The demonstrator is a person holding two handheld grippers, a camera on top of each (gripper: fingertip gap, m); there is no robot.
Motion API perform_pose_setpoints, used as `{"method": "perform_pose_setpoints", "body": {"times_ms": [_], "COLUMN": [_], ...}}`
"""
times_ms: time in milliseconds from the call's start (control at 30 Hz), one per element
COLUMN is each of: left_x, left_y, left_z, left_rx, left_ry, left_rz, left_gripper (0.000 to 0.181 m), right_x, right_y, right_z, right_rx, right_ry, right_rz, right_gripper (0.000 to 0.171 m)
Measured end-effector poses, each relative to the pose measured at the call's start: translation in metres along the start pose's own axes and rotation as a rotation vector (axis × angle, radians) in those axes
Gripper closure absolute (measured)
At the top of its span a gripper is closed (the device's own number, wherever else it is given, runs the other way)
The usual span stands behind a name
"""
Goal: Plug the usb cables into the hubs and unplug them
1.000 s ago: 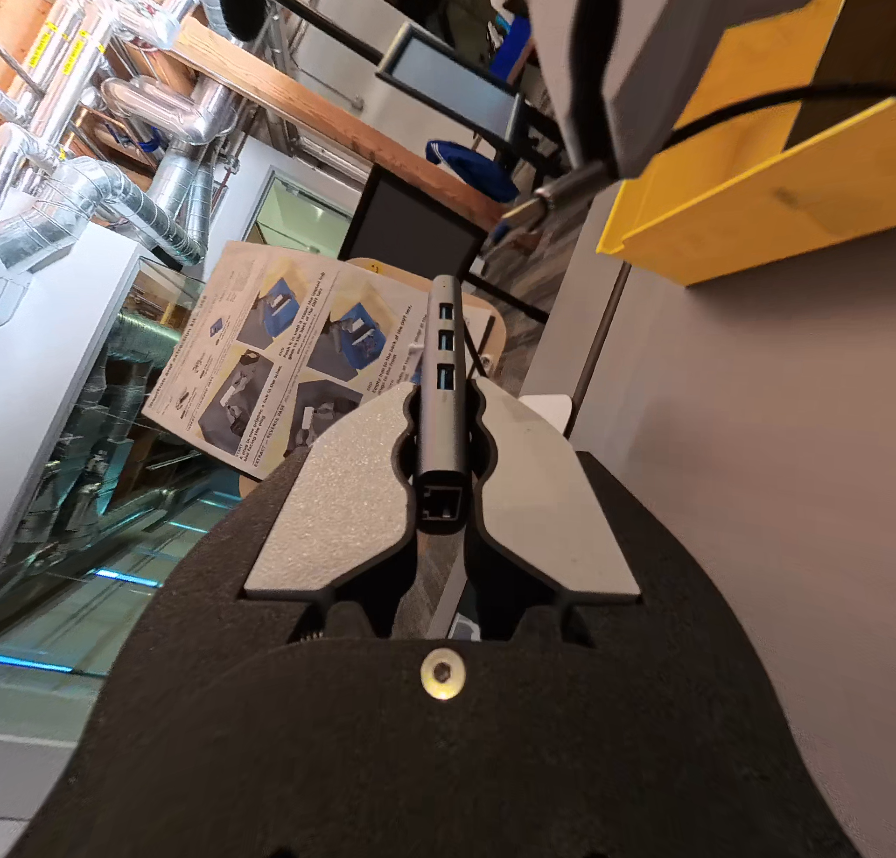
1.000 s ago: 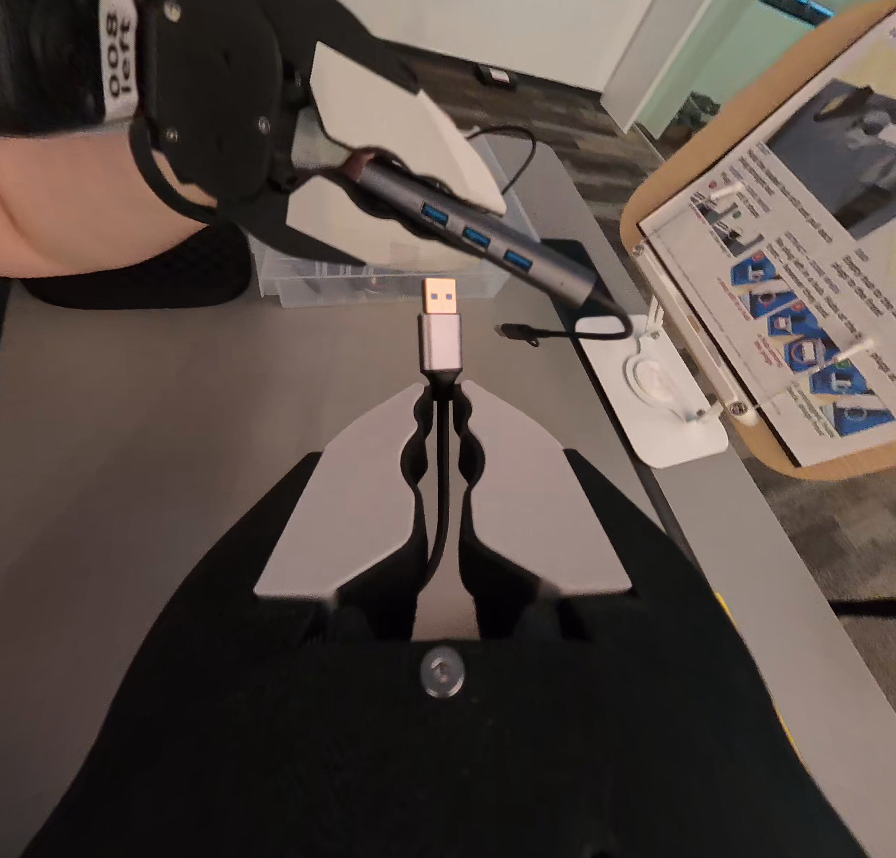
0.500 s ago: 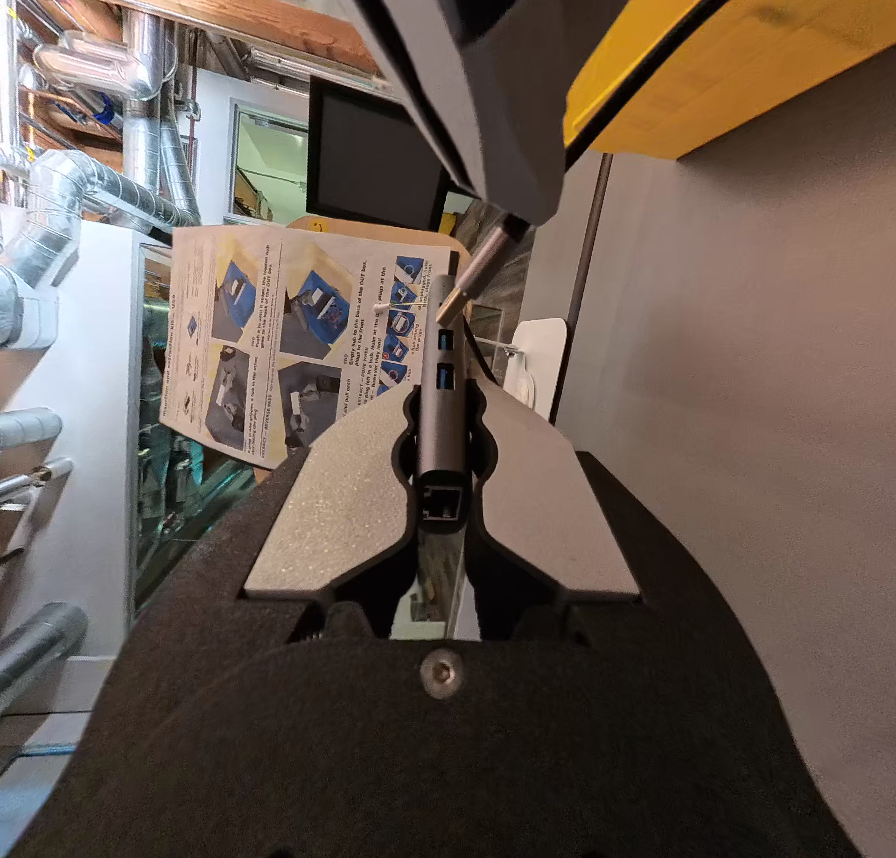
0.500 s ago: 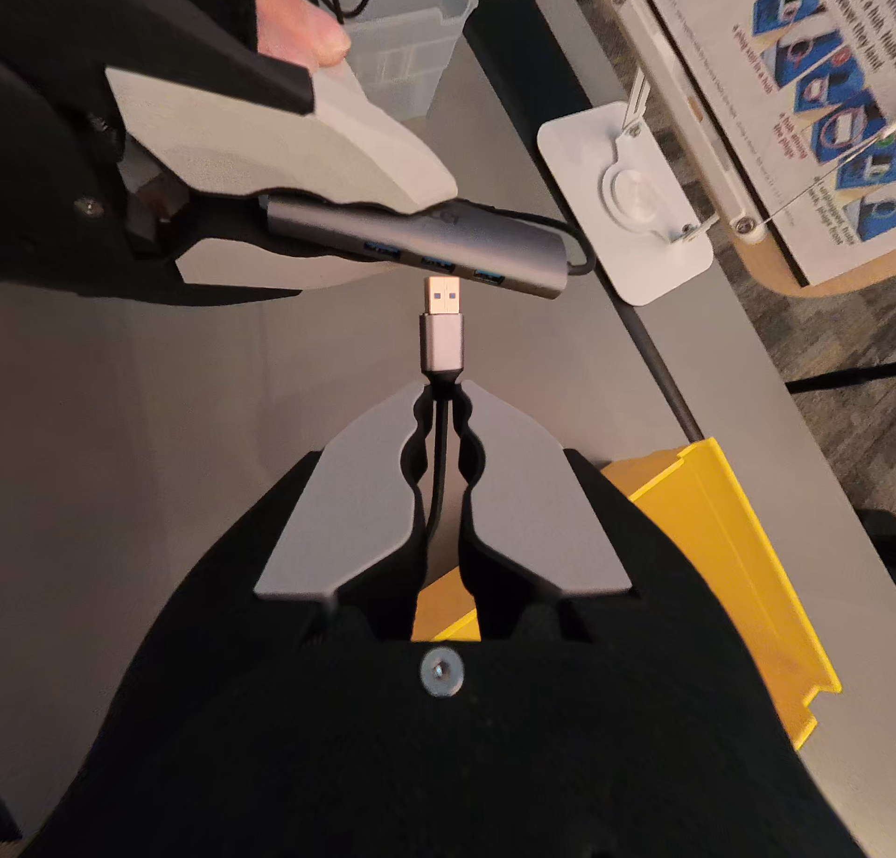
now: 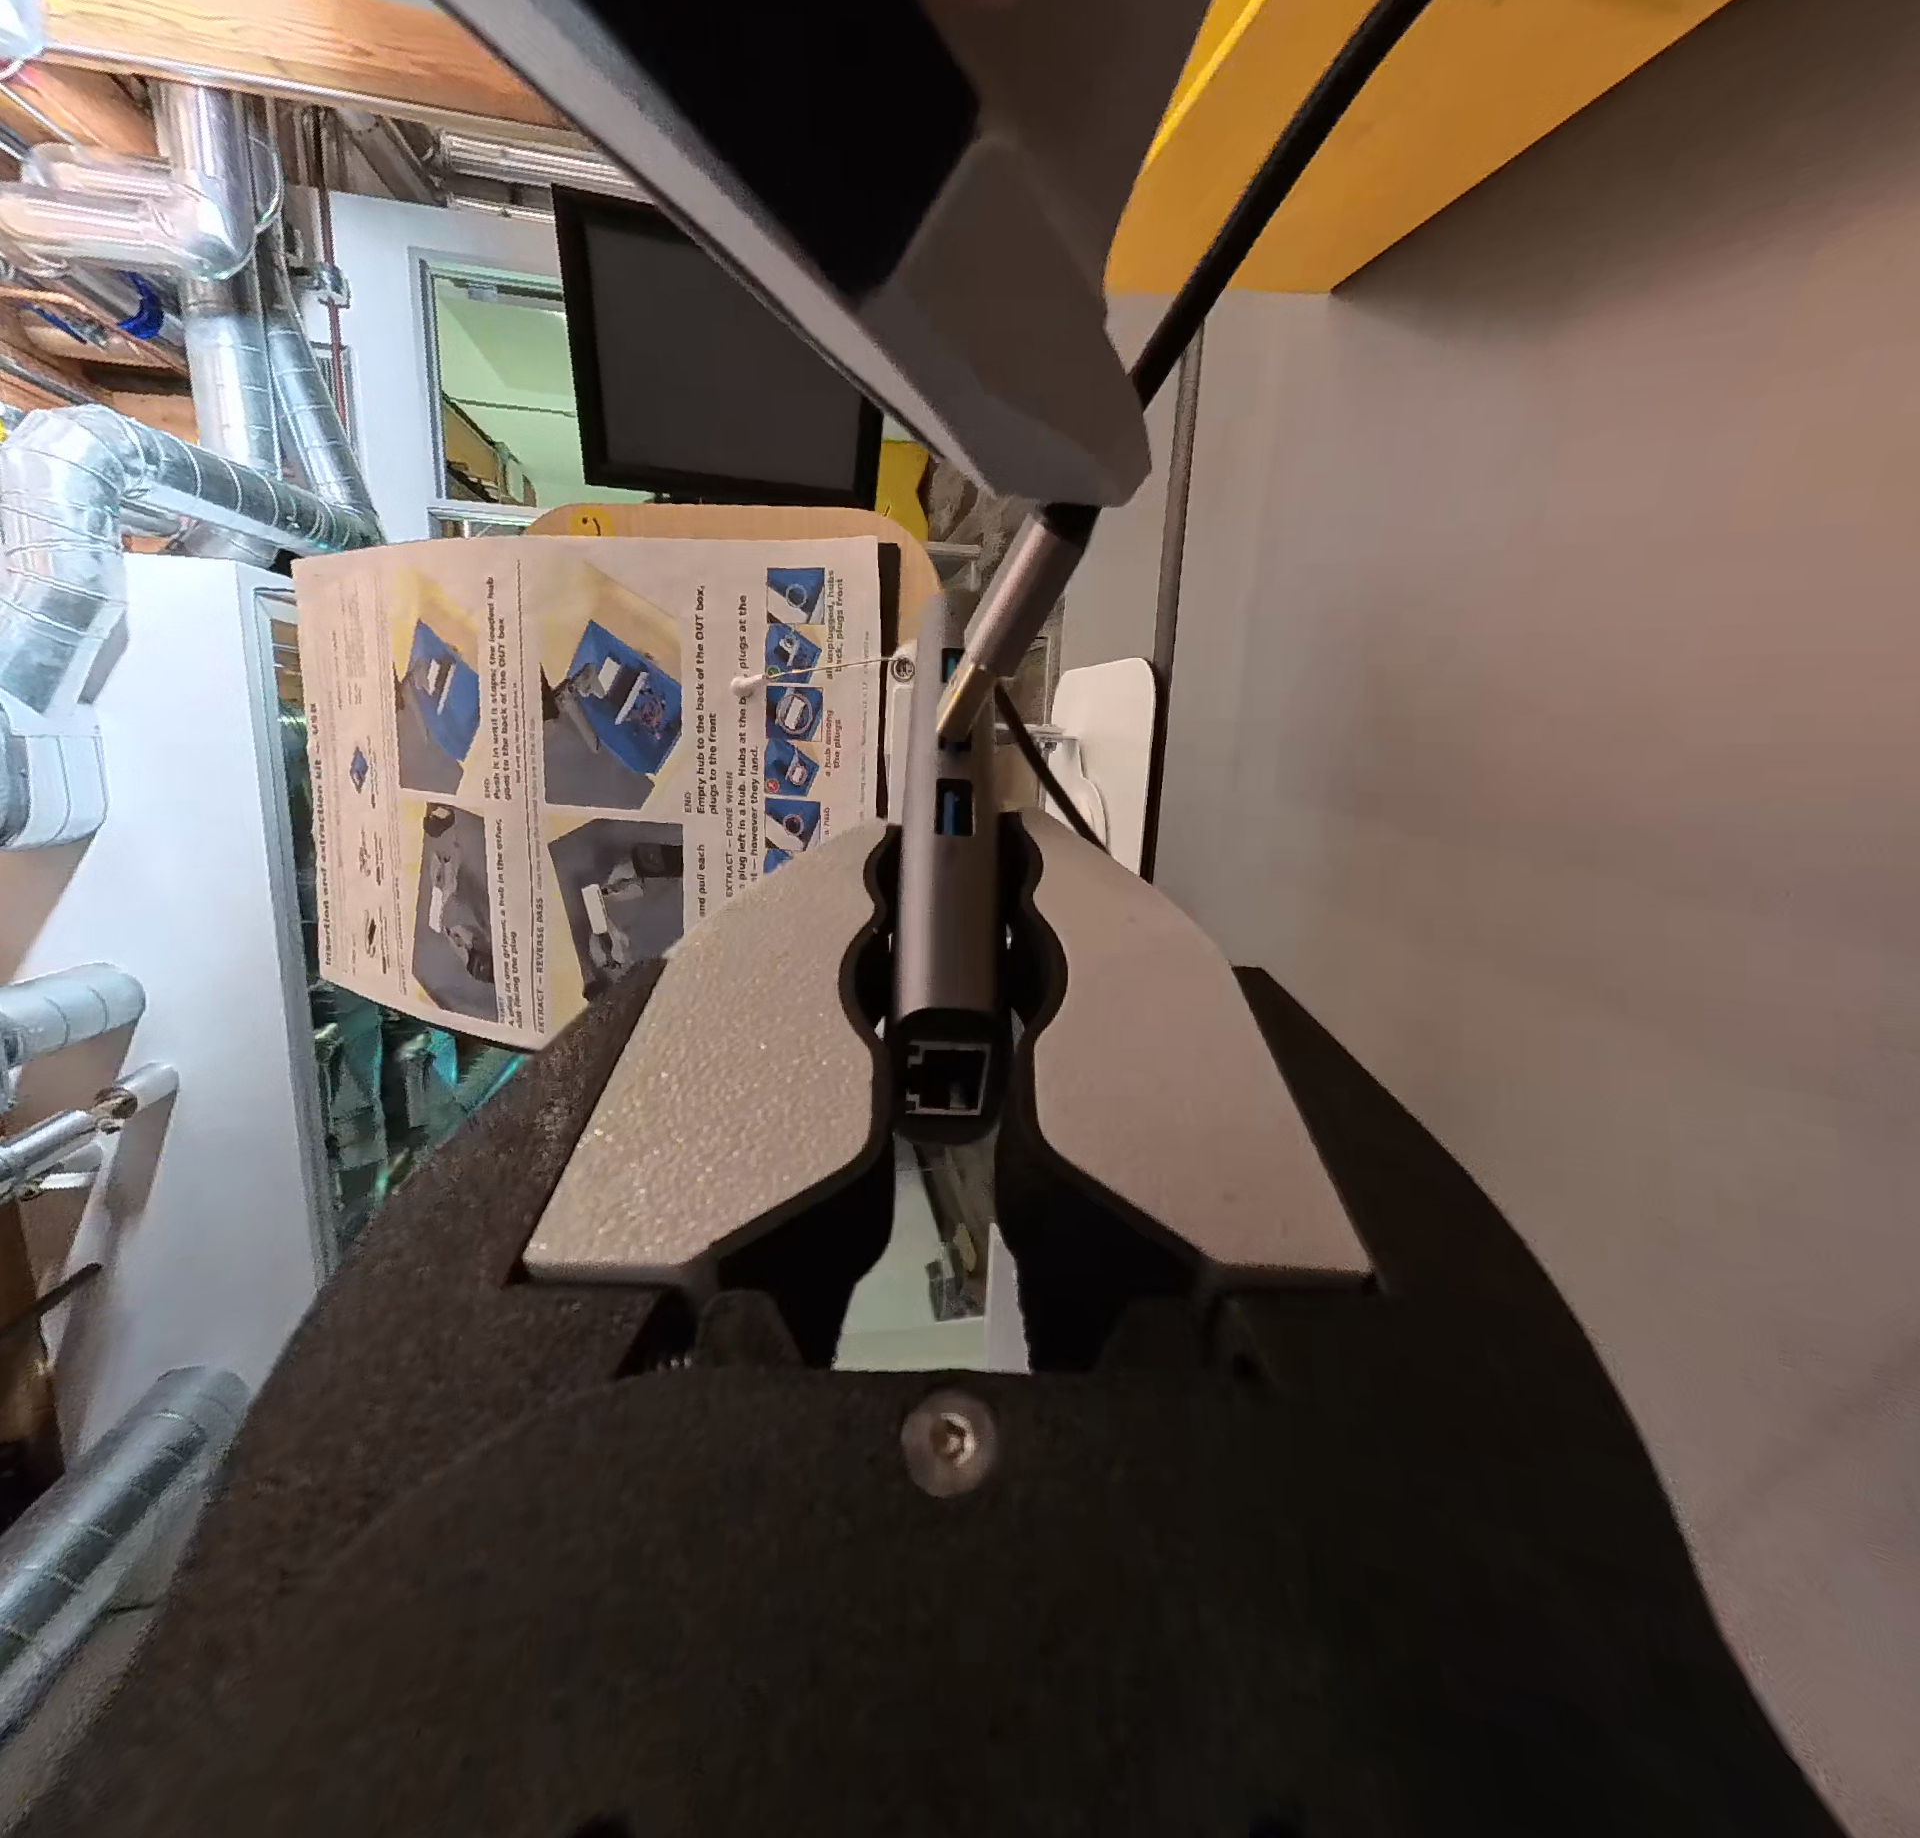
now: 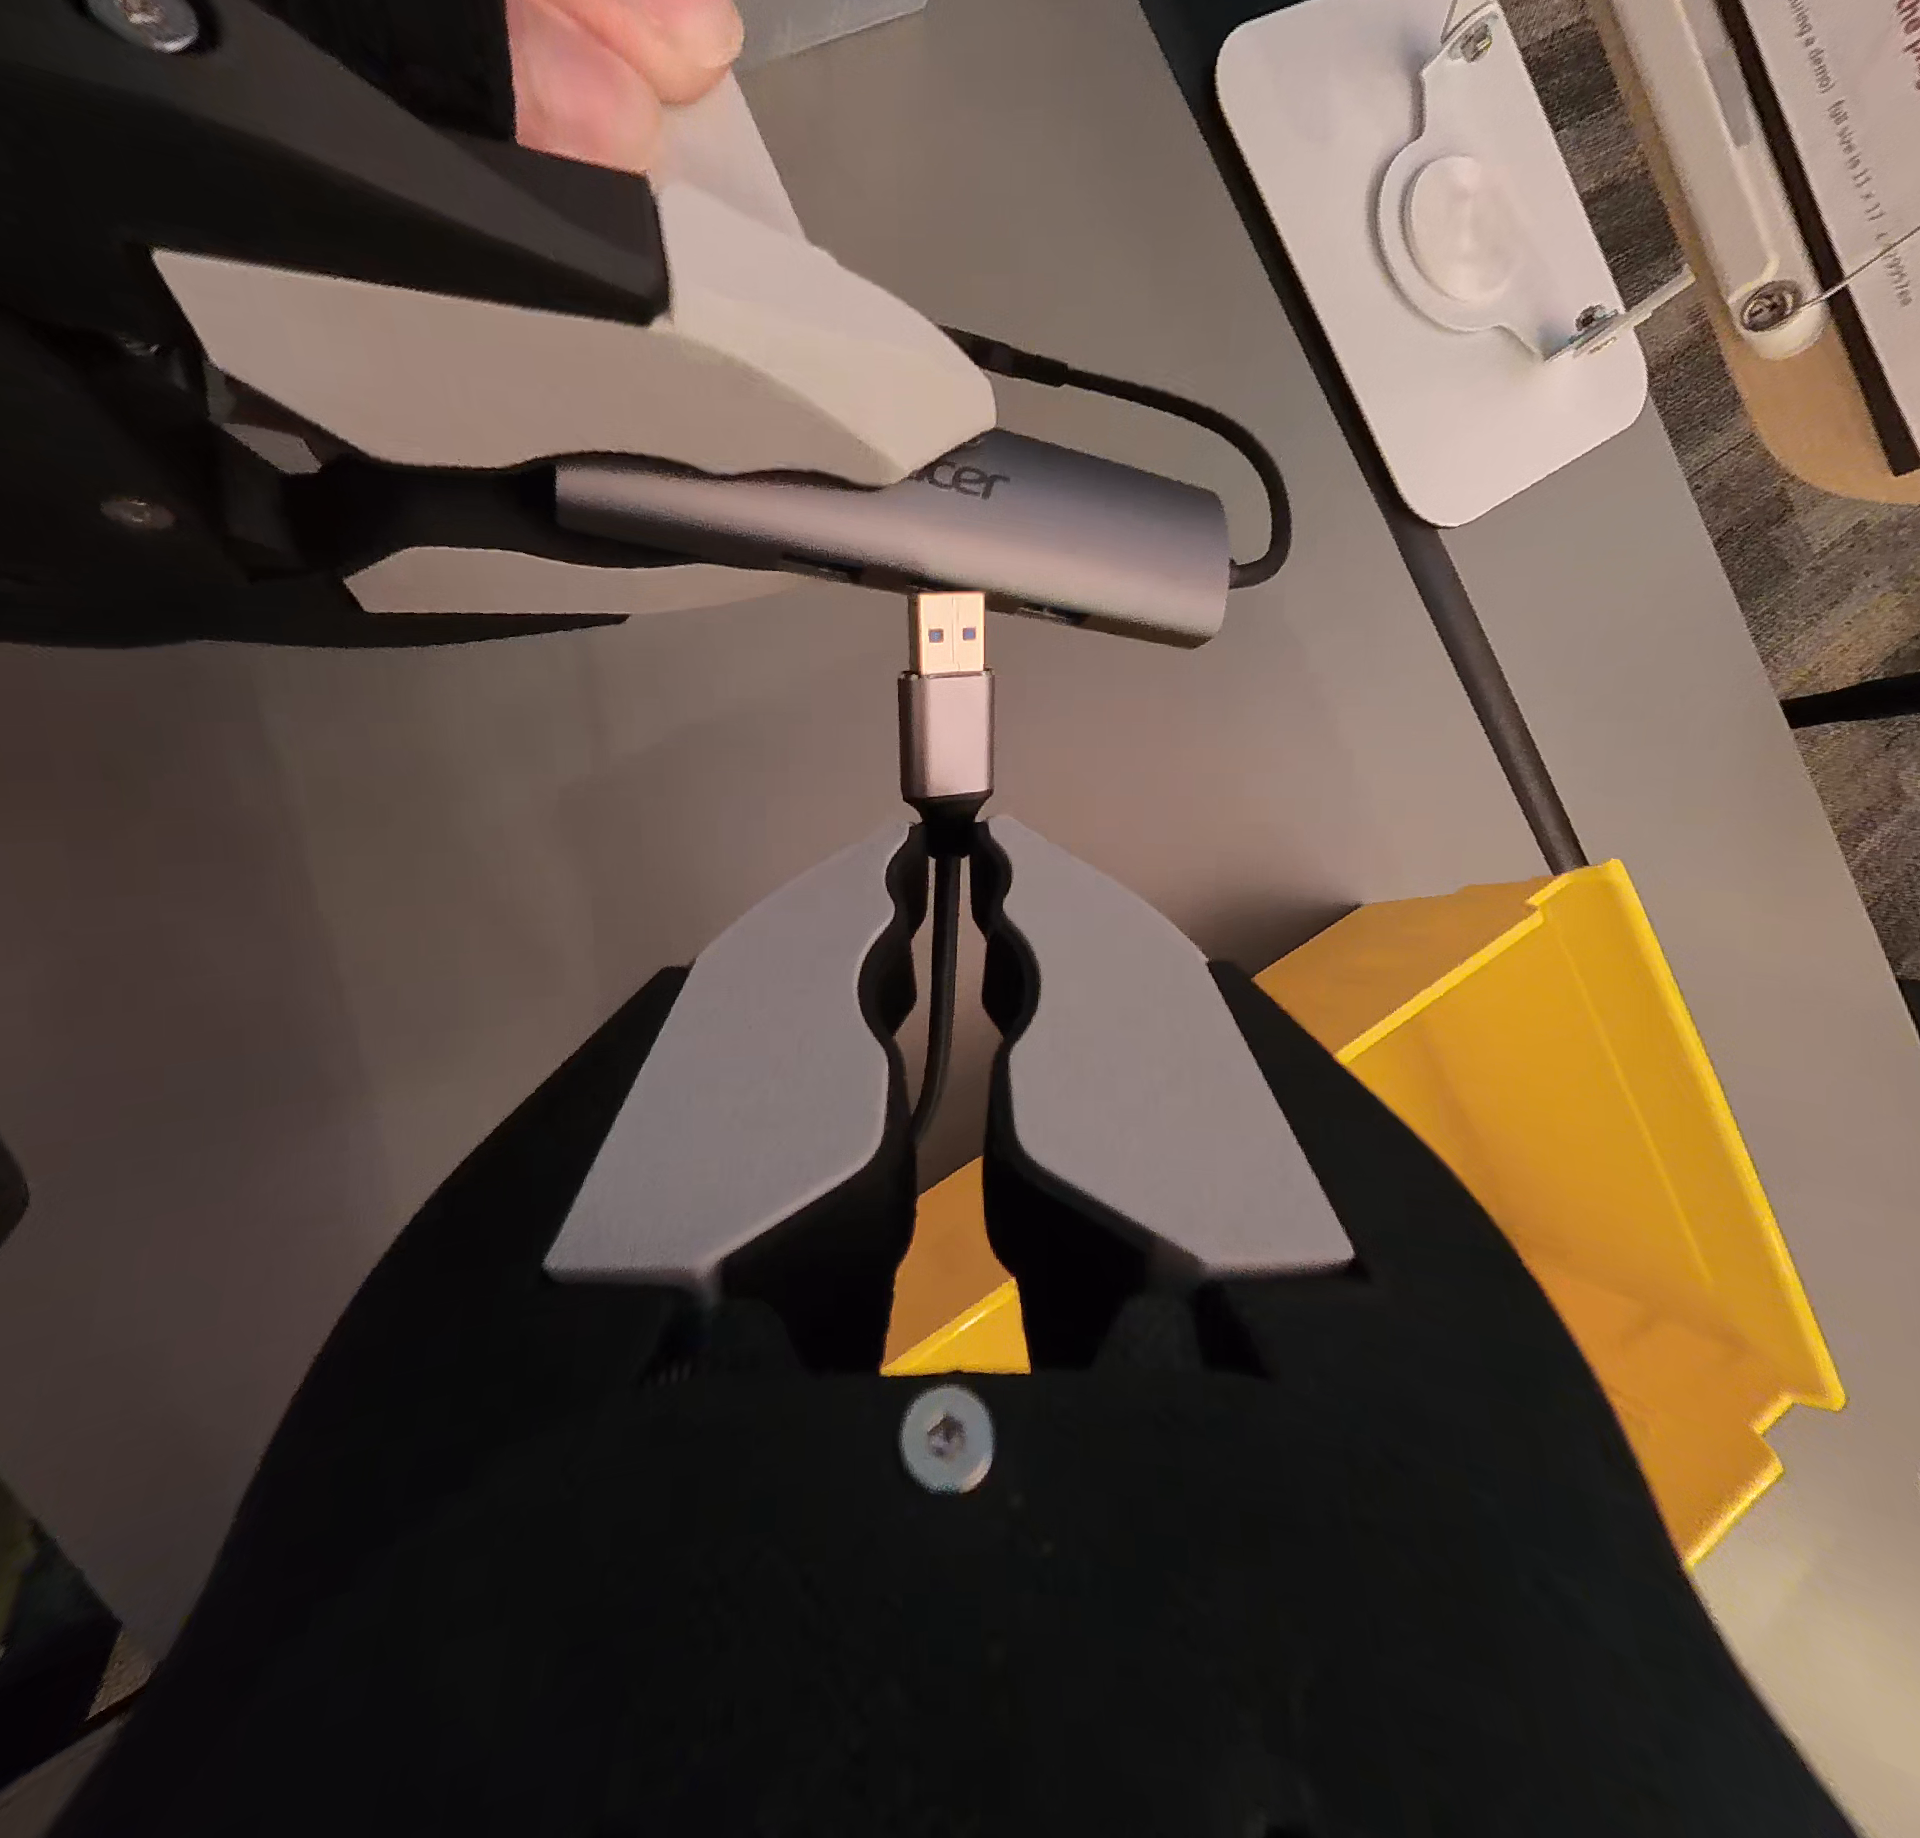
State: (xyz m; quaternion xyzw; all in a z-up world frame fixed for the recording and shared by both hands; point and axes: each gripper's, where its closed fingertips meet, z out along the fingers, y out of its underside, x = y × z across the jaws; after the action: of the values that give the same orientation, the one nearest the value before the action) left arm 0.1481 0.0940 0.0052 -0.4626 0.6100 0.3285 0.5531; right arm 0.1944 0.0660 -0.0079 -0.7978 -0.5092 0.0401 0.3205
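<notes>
My right gripper [image 6: 945, 832] has no free path ahead: the slim grey metal hub [image 6: 997, 541] lies crosswise directly in front of the silver USB plug [image 6: 945, 708], the plug tip at its port edge. My left gripper [image 6: 582, 500] closes off the upper left. Open grey tabletop [image 6: 416, 832] lies left of my fingers. On the right, the yellow plastic bin [image 6: 1558, 1113] sits close under me; the white flat stand base [image 6: 1351, 261] occupies the far right table edge
</notes>
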Motion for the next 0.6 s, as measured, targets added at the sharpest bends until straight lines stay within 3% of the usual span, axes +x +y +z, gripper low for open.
{"method": "perform_pose_setpoints", "body": {"times_ms": [600], "left_x": [0.032], "left_y": [-0.005], "left_z": [0.009], "left_rx": [-0.043], "left_ry": [0.052], "left_rz": [0.166], "left_gripper": [0.165], "right_x": [-0.010], "right_y": [0.026], "right_z": [0.022], "right_rx": [-0.181], "right_ry": [-0.058], "right_rz": [0.104], "right_gripper": [0.162]}}
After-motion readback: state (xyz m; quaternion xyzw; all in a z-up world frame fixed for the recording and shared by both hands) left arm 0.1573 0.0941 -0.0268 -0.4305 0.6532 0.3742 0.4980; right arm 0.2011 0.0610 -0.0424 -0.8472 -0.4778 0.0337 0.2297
